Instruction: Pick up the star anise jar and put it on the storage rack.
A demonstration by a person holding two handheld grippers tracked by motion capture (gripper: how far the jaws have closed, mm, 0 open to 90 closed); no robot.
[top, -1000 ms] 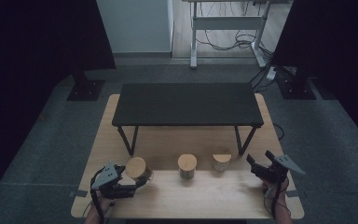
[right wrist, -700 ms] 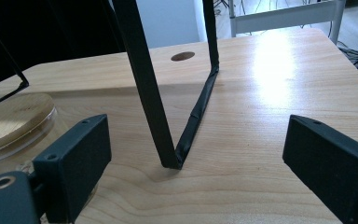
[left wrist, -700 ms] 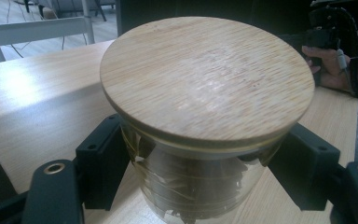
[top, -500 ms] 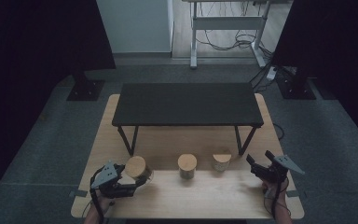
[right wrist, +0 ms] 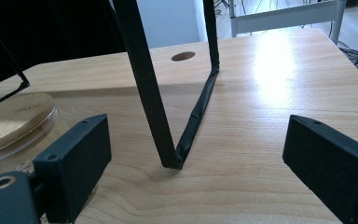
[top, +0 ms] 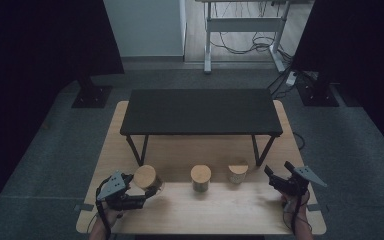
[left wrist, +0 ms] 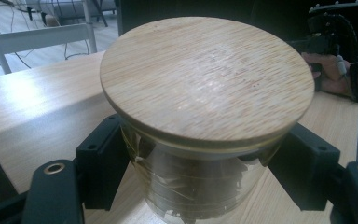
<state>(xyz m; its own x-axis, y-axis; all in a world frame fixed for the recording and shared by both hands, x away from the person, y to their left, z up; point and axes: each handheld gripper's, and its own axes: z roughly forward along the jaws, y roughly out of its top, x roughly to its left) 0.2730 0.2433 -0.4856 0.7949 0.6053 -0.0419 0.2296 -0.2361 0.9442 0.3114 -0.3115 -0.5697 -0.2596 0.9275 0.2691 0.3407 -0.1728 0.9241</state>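
Observation:
Three glass jars with round wooden lids stand in a row on the wooden table [top: 215, 212]. My left gripper [top: 142, 187] is around the left jar [top: 145, 176]. In the left gripper view the black jaws press both sides of the jar's glass [left wrist: 200, 182] under its lid [left wrist: 205, 79]; my left gripper [left wrist: 203, 177] is shut on it. The middle jar [top: 200, 176] and right jar [top: 238, 172] stand free. My right gripper [top: 276, 172] is open to the right of the right jar. In its own view my right gripper [right wrist: 200, 154] faces a black leg [right wrist: 149, 93], with a jar's lid [right wrist: 14, 121] at the left.
A low black shelf [top: 200, 111] on thin angled legs covers the table's far half, just behind the jars. The table has a round hole [right wrist: 183, 56] near its back. A white desk frame [top: 245, 25] and cables lie on the floor beyond.

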